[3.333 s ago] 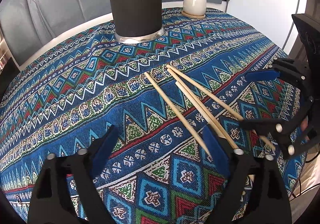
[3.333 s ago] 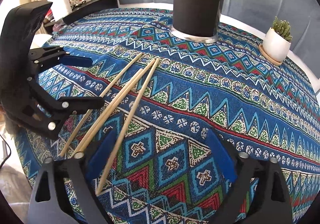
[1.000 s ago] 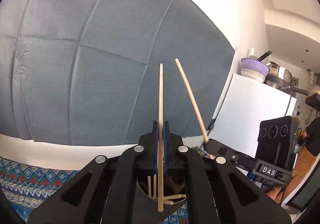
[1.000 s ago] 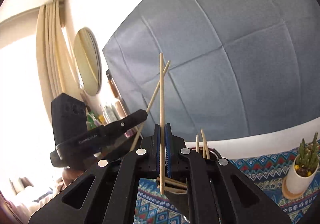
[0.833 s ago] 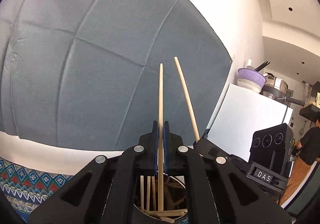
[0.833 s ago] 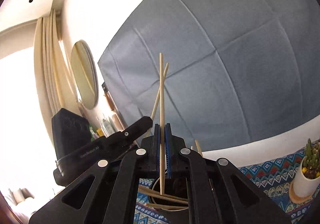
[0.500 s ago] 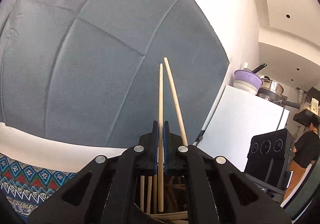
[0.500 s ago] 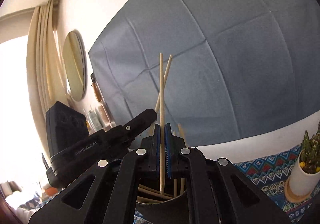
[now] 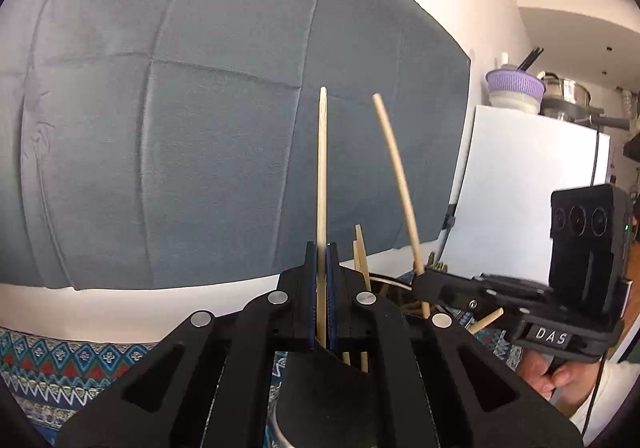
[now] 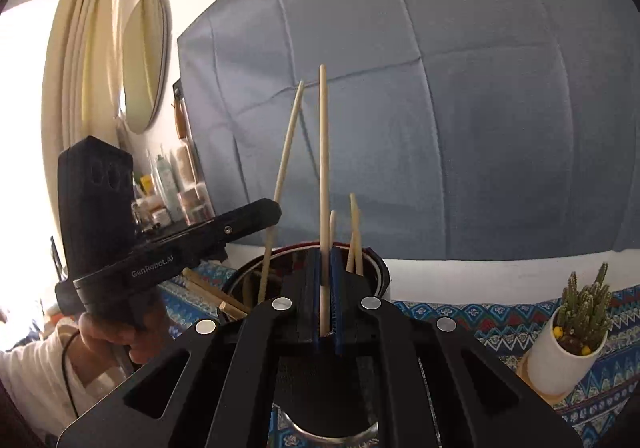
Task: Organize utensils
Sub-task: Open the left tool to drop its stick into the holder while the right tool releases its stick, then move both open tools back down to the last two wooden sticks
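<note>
Chopsticks are what we hold: our left gripper [image 9: 322, 280] has its blue pads pinched together on one pale wooden chopstick [image 9: 321, 184], which stands upright with its lower end down inside the dark cylindrical holder [image 9: 328, 388] just under the fingers. Our right gripper [image 10: 327, 288] is likewise pressed tight on a second chopstick [image 10: 324, 152], also upright, its lower part dropping into the same holder [image 10: 376, 272] from the other side.

Inside the holder we see several more thin, round, light wooden sticks [image 10: 354, 236] leaning against the rim, and some lying crosswise low in the mouth [image 10: 216, 294]. The holder is matt black outside with a shiny metal band at its foot [image 10: 332, 430].

In the left view the right gripper's body [image 9: 560, 312] carries a small white label reading "DAS"; in the right view the left gripper's body [image 10: 160, 248] reads "GenRobot.AI". Each is gripped by a hand [image 10: 116, 332] below a white sleeve.

The holder stands on a tablecloth [image 10: 460, 312] woven in blue, red and white zigzags and diamonds. On it to the right is a white ceramic pot with a cactus [image 10: 576, 328] on a wooden coaster. Behind hangs a creased grey cloth backdrop [image 9: 200, 128]. A round mirror [image 10: 144, 60] and cream curtains are on the wall at left of the right view, and a lilac basket [image 9: 514, 86] tops a white cabinet in the left view.
</note>
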Action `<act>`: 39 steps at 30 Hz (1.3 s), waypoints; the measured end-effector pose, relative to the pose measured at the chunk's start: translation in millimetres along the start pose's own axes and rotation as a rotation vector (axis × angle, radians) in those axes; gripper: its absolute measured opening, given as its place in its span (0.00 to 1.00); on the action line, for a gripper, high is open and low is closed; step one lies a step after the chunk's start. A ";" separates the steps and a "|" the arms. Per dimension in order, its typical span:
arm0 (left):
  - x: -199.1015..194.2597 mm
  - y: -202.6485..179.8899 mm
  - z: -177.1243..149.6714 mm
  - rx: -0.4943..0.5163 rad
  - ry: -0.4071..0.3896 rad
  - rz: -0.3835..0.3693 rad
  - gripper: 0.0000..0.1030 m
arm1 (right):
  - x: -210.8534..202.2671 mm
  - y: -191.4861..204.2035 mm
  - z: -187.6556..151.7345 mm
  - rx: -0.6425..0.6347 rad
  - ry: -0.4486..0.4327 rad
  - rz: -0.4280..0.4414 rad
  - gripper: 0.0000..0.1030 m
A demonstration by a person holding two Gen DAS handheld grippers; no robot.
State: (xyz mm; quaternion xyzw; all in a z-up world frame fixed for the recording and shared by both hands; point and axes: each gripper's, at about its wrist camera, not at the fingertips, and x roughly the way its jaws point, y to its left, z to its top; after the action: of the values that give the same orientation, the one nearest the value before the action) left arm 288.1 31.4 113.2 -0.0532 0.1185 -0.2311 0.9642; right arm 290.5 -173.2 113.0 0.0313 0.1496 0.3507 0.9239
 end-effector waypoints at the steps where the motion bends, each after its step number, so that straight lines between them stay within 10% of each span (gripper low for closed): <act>1: -0.3 -1.5 0.4 0.016 0.016 0.011 0.05 | -1.9 1.8 1.8 -0.016 0.012 -0.012 0.05; 11: 1.7 -23.8 0.4 0.140 0.139 0.059 0.05 | 7.0 21.7 14.9 -0.113 0.286 -0.045 0.05; 22: -1.0 -26.9 -2.9 0.162 0.181 0.076 0.07 | 5.0 34.4 20.3 -0.185 0.378 -0.110 0.07; 39: -21.2 -30.6 -3.9 0.162 0.213 0.152 0.75 | -45.0 25.6 22.3 -0.212 0.297 -0.198 0.80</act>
State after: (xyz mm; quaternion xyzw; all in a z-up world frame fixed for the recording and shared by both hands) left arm 255.6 13.7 118.6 0.0589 0.2047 -0.1707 0.9620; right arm 248.9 -182.4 149.8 -0.1333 0.2488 0.2729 0.9197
